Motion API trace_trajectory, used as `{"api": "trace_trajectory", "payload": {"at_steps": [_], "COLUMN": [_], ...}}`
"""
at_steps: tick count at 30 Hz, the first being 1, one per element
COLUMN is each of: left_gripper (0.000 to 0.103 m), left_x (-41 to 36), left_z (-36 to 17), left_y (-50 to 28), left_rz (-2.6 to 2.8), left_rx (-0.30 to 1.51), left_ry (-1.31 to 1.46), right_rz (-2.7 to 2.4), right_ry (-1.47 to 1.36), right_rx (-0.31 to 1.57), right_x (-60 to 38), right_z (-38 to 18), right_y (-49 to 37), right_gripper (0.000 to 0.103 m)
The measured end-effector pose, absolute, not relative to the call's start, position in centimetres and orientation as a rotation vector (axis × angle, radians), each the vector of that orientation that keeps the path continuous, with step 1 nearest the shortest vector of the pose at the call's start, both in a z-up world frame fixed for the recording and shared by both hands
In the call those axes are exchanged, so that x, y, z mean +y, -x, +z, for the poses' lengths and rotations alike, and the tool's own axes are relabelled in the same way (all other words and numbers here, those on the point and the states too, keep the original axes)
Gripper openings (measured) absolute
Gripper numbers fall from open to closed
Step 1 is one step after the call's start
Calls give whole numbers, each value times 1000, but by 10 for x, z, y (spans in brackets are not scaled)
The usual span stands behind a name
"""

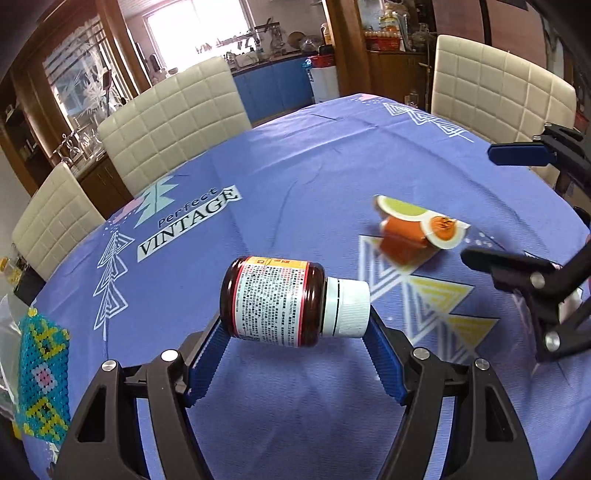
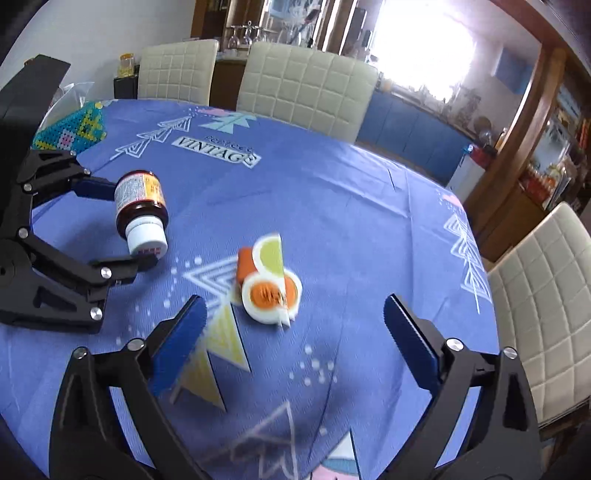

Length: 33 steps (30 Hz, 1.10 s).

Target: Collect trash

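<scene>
Tablecloth (image 1: pixel 295 155) reads "Perfect VINTAGE"; bottle (image 1: pixel 277 301) label illegible.

Bare tablecloth (image 2: pixel 351 206) around crumpled wrapper (image 2: pixel 269 280)

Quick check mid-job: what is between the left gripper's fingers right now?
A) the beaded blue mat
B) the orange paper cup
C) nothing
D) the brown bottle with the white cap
D: the left gripper is clamped on the brown bottle, one pad on its base and one on its white cap, while the orange paper cup lies apart on the tablecloth.

Cream quilted chairs (image 1: pixel 173 122), bright window (image 1: pixel 192 29), wooden cabinets (image 1: pixel 74 85)
</scene>
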<state>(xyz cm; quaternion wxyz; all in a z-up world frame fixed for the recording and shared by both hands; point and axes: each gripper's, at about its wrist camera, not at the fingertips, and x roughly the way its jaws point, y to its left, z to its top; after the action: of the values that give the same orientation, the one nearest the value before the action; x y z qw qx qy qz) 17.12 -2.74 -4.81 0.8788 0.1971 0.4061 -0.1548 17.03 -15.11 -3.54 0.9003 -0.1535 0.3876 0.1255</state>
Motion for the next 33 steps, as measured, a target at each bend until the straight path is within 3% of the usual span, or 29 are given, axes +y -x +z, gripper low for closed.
{"api": "trace_trajectory", "payload": {"at_steps": [8,12,22,33], "left_gripper": [69,69,69,69], "left_x": [-21,-24,-55,-158], "left_z": [-56,-62,-49,-37], "left_y": [-188,-189,-169,-120], "left_rz": [-329,-338,-372,-509], "left_rx": [853,863,839,788], "left_ry": [-392,-396,-421,-515], "right_rz": [292,287,258,148], "right_ry": [308,344,391,379], "right_rx": [906,934,883,854], "right_x": [-132,-131,-164,-250], "right_z": [-63,-73,-50,-25], "right_y": [-210,-208,-162,-94], "right_gripper": [62,36,34,35]}}
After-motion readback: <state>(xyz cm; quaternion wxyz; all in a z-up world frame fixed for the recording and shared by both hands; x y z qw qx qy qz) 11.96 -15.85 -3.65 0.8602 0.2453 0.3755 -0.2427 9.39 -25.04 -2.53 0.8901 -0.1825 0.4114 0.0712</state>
